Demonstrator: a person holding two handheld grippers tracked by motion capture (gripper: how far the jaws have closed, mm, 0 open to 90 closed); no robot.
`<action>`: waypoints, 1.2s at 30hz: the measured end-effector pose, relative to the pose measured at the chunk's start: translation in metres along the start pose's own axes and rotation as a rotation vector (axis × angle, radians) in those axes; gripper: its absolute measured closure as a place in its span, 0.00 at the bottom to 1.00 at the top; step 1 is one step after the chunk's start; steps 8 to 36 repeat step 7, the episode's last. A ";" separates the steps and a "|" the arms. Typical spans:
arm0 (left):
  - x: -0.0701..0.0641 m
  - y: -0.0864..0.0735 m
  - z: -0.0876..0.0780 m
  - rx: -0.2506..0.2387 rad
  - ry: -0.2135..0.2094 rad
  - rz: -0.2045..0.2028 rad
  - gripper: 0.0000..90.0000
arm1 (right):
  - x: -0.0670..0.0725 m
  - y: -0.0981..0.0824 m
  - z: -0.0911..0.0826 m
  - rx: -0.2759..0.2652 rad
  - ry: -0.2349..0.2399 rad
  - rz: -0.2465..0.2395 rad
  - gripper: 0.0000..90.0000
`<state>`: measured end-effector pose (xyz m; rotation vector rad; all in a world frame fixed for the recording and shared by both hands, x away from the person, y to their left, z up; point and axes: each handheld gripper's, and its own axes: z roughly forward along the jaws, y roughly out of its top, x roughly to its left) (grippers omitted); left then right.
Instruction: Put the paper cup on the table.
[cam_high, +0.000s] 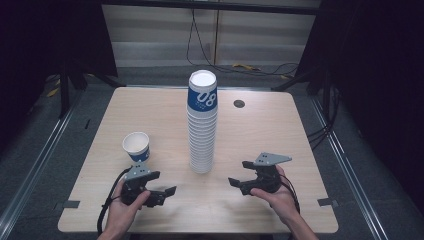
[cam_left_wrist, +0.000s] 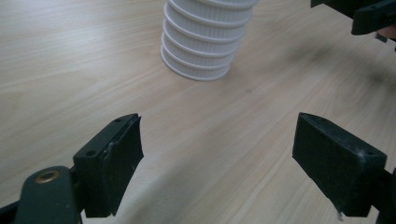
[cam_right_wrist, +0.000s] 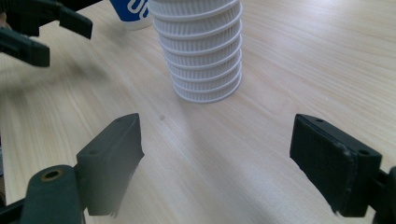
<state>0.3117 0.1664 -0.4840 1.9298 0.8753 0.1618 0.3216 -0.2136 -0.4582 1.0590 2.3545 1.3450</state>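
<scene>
Standing mid-desk (cam_high: 250, 130), the tall cup stack (cam_high: 202, 125) rose between both claws. The left claw (cam_high: 161, 186) and right claw (cam_high: 239, 174) gaped wide, holding nothing. A single cup (cam_high: 136, 146) stood just beyond the left claw.

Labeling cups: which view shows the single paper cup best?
High view: the single cup stands whole and upright on the table, left of the tall stack. The right gripper view catches its blue base behind the stack. The left gripper view looks at the stack's base instead.

"08" on top cup's blue band (cam_high: 202, 98)
</scene>
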 end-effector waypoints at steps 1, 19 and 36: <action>0.000 -0.002 0.001 0.000 0.000 0.008 0.18 | 0.001 -0.001 0.001 0.000 0.000 -0.002 0.19; 0.005 -0.010 0.004 0.037 -0.004 -0.013 0.18 | 0.002 -0.010 0.007 0.017 -0.018 0.018 0.19; 0.005 -0.010 0.004 0.037 -0.004 -0.013 0.18 | 0.002 -0.010 0.007 0.017 -0.018 0.018 0.19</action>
